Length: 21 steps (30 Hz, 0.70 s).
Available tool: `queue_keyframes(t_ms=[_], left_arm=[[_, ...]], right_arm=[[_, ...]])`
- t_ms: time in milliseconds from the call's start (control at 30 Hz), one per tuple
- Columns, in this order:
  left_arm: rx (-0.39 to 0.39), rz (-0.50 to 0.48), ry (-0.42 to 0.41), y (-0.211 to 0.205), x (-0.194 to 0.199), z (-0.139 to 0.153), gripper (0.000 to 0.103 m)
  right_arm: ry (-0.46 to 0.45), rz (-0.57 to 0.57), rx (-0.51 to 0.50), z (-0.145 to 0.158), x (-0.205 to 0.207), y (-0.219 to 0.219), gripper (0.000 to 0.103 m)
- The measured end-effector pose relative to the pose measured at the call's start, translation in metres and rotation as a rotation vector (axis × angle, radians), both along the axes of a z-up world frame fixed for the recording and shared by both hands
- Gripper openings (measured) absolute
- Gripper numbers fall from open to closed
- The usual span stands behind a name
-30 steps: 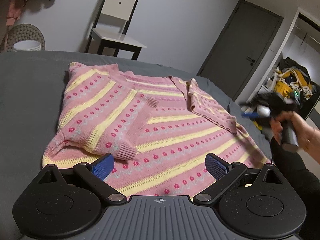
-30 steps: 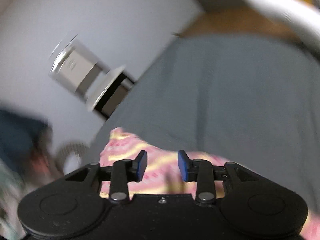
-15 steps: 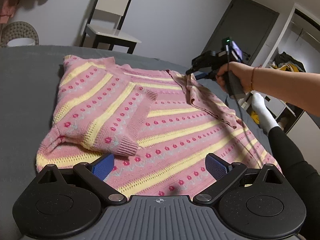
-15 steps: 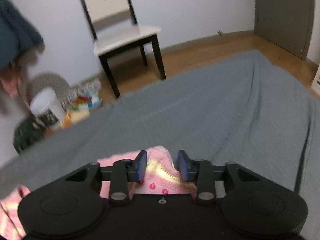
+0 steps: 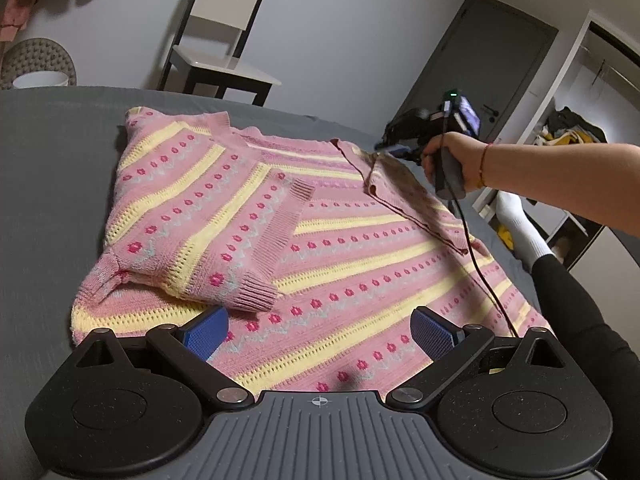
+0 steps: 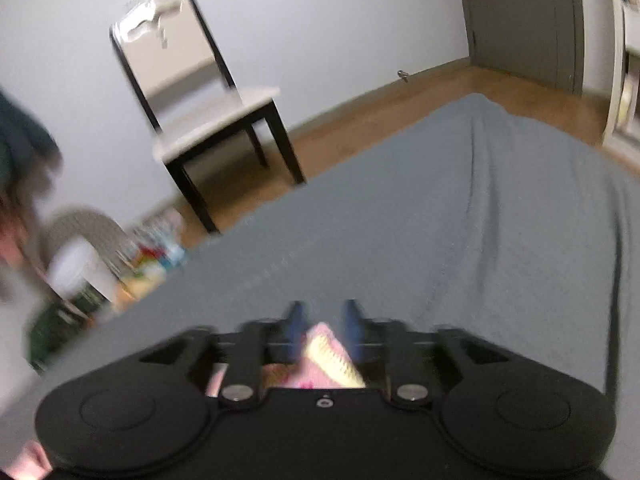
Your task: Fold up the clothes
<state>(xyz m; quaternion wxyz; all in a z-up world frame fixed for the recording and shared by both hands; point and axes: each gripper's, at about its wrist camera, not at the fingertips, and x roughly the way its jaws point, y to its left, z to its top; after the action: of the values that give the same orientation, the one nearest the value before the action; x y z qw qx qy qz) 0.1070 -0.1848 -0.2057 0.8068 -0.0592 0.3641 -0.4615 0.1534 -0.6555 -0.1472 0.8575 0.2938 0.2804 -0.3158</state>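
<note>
1. Since half a second ago the right gripper [image 5: 385, 149] has lifted the edge of the right sleeve [image 5: 404, 188] off the sweater body; before, that sleeve lay flatter and the gripper sat just above it.
2. The left gripper [image 5: 320, 330] has barely shifted and hangs over the near hem, jaws spread wide, nothing between them.
3. The left wrist view gives the whole layout: the pink and yellow striped sweater [image 5: 328, 264] lies spread on the grey bed [image 5: 48, 184], with its left sleeve [image 5: 224, 248] already folded across the chest.
4. That same view shows the person's right hand [image 5: 450, 160] wrapped round the gripper handle, a red thread at the wrist, a cable trailing down over the knit.
5. It also takes in a dark door [image 5: 476, 72] and the person's leg in black with a white sock [image 5: 524, 232] by the bed's edge.
6. The right wrist view is blurred, but it shows what the other cannot: a bunch of pink and yellow knit [image 6: 326, 354] sits between the right gripper's [image 6: 322, 324] blue pads [image 6: 295, 322], jaws drawn in narrow around it.
7. Beyond those pads: bare grey bedcover [image 6: 440, 232], a white chair [image 6: 200, 92] with black legs, wooden floor [image 6: 380, 112].
</note>
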Motion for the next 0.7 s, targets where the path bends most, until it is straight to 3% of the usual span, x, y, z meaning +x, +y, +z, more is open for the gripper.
queue_keyframes(t_ms=[67,167,267,300,400,467,500,567,600,700], left_arm=[[-0.002,0.002,0.004,0.0,0.0,0.0,0.098],[-0.004,0.001,0.005,0.0,-0.001,0.002,0.098],[-0.004,-0.001,-0.001,0.0,-0.004,0.004,0.098],[-0.004,-0.002,-0.005,0.0,-0.004,0.005,0.098],[-0.006,-0.003,-0.018,-0.001,-0.006,0.006,0.098],[-0.007,-0.007,-0.025,-0.001,-0.007,0.006,0.098],[-0.008,-0.009,-0.029,-0.002,-0.007,0.006,0.098],[-0.012,-0.007,-0.035,-0.002,-0.006,0.007,0.098],[-0.018,-0.005,-0.037,-0.001,-0.006,0.008,0.098],[-0.046,0.004,-0.043,0.002,-0.006,0.013,0.098]], right_arm=[[-0.032,0.016,-0.015,0.012,-0.01,-0.001,0.039],[-0.045,0.13,-0.003,0.025,-0.025,0.006,0.039],[-0.026,0.237,0.065,0.022,-0.031,0.013,0.024],[-0.007,0.258,0.083,0.017,-0.029,0.015,0.023],[0.058,0.243,0.066,-0.003,-0.025,0.022,0.021],[0.081,0.225,0.031,-0.014,-0.024,0.026,0.007],[0.083,0.221,0.015,-0.014,-0.022,0.029,0.007],[0.088,0.218,0.025,-0.006,-0.021,0.034,0.015],[0.074,0.237,0.036,0.001,-0.022,0.038,0.029],[0.024,0.333,0.039,0.023,-0.031,0.056,0.037]])
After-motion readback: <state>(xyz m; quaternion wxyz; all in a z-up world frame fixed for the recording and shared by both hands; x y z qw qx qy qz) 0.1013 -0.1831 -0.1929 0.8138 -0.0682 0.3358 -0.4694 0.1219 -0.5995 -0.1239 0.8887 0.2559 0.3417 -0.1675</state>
